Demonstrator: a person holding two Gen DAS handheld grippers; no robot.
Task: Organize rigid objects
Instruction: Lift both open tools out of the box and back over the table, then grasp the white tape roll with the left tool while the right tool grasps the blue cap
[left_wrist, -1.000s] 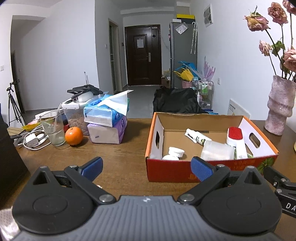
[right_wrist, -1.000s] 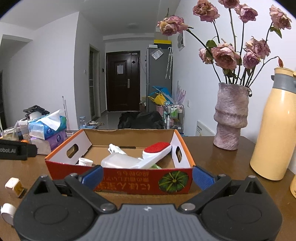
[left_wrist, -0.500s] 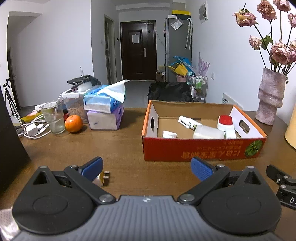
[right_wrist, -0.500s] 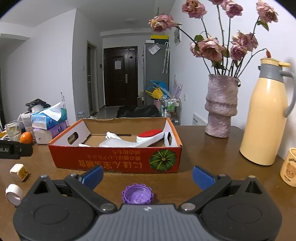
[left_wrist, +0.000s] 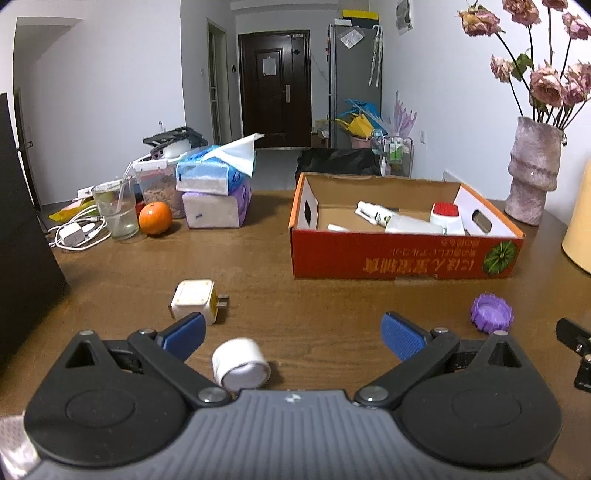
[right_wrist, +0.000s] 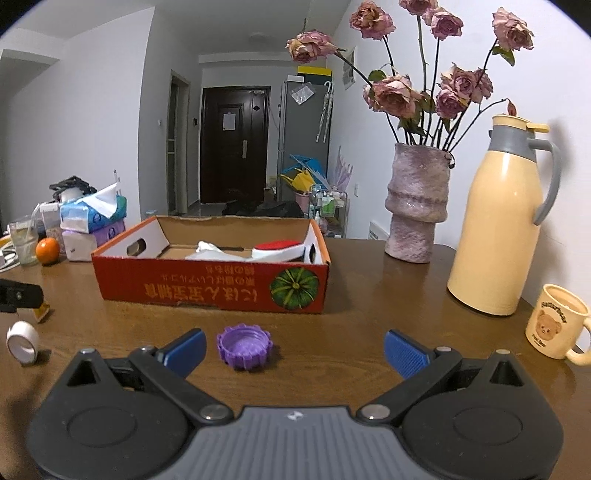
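Both tools (left_wrist: 291, 336) (right_wrist: 293, 349) hover level, jaws apart, over the wooden table (left_wrist: 332, 302).

Brown wood-grain counter (left_wrist: 332, 295). Directly on it: red cardboard box (left_wrist: 402, 258), centre-right. In front of box: purple bottle cap (right_wrist: 244, 346), open side up; white plug adapter (left_wrist: 194, 300); white tape roll (left_wrist: 241, 364) on its side. Far left: orange (left_wrist: 155, 218), glass with straw (left_wrist: 115, 209), white charger and cable (left_wrist: 74, 232), stacked tissue packs (left_wrist: 218, 195). Right: pink vase (right_wrist: 417, 206), yellow thermos jug (right_wrist: 498, 225), bear mug (right_wrist: 554, 321).
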